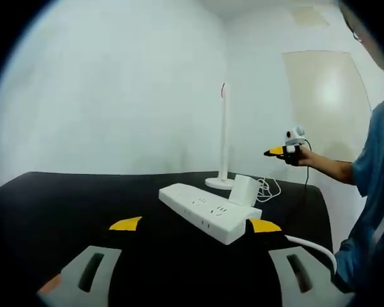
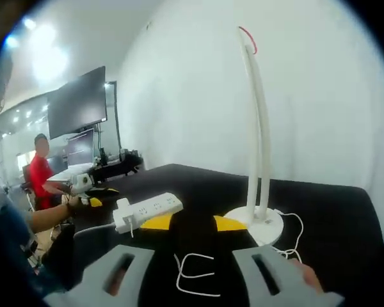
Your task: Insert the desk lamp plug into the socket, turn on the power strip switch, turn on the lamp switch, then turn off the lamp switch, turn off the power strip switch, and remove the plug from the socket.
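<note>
A white power strip (image 1: 208,210) lies on the black table (image 1: 64,204), just beyond my left gripper (image 1: 195,224), whose jaws stand open and hold nothing. A white plug block (image 1: 243,190) stands on the strip's far end and looks seated in a socket. Behind it rises the slim white desk lamp (image 1: 224,128). My right gripper (image 1: 274,152) hangs in the air to the right of the lamp. In the right gripper view, my right gripper (image 2: 193,222) is open with nothing in it. Beyond it are the lamp (image 2: 256,121), its round base (image 2: 259,224), and to the left the strip (image 2: 150,208).
Loose white cord (image 2: 192,272) loops on the table between the right jaws. More cord (image 1: 269,188) is coiled by the lamp base. A person in blue (image 1: 371,179) stands at the table's right. Desks, monitors (image 2: 80,99) and a person in red (image 2: 40,173) are far behind.
</note>
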{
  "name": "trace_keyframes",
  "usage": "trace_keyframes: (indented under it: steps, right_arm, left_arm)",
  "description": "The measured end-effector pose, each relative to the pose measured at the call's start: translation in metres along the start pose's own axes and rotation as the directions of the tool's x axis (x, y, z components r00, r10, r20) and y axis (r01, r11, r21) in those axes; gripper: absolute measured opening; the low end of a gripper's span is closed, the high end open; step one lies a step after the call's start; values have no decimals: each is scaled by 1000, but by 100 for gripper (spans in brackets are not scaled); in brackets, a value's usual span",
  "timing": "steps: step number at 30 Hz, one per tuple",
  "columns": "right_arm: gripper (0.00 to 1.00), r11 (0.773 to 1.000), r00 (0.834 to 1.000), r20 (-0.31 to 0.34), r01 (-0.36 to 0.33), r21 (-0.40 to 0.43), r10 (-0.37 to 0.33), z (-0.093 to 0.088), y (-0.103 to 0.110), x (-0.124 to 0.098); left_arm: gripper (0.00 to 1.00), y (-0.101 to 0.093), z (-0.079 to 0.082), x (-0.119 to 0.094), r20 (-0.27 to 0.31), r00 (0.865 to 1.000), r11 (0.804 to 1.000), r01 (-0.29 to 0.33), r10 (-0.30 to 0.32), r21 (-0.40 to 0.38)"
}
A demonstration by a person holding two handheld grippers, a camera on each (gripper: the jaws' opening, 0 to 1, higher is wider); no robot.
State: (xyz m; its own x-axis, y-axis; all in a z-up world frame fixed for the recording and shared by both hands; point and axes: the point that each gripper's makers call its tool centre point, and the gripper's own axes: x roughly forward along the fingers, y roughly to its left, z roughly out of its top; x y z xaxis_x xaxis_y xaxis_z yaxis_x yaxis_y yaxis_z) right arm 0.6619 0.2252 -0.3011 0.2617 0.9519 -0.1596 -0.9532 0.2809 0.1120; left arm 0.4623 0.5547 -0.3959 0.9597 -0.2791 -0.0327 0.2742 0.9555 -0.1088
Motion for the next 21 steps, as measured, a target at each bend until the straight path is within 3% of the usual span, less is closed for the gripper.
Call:
trace_keyframes:
  steps: [11, 17, 21]
  right_arm:
    - [25, 1000, 1000, 8, -18, -16, 18, -3, 31, -23]
    - [26, 999, 1000, 7, -9, -42, 9, -5, 41, -39]
    - [26, 999, 1000, 14, -4, -40, 5, -5, 43, -44]
  left_arm:
    - [61, -7, 0, 0, 0, 1000, 1000, 2, -2, -3]
    - [60, -28, -1, 3, -7, 1000, 1000, 11, -11, -3]
    - [60, -20, 0, 4, -5, 1000, 1000, 10, -10, -7]
